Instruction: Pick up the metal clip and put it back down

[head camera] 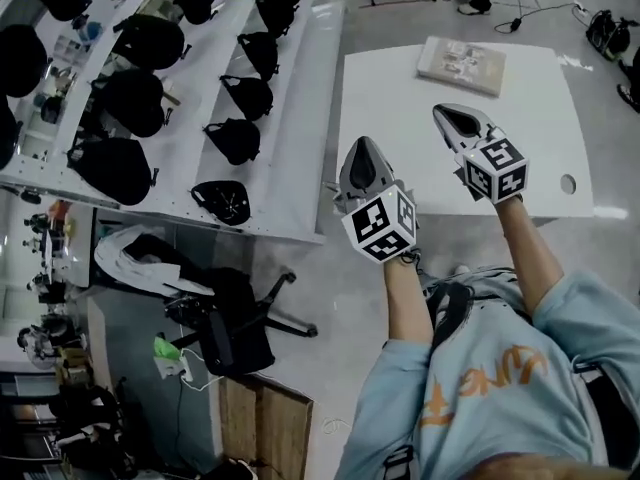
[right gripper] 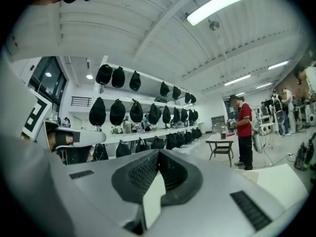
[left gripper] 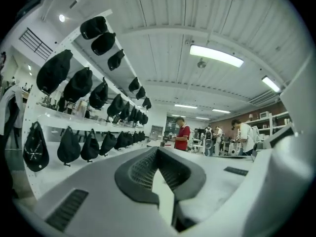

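No metal clip shows in any view. Both grippers are raised and look out level across the room. In the head view my left gripper hangs over the near left corner of the white table. My right gripper is held above the table's near middle. Each one has its jaws closed tip to tip with nothing between them; the dark pads meet at the tip in the left gripper view and in the right gripper view. A flat wrapped packet lies at the table's far edge.
White shelves with several black bags run along the left. A black office chair stands on the floor below them. The table has a small hole near its right edge. A person in a red shirt stands by a small table.
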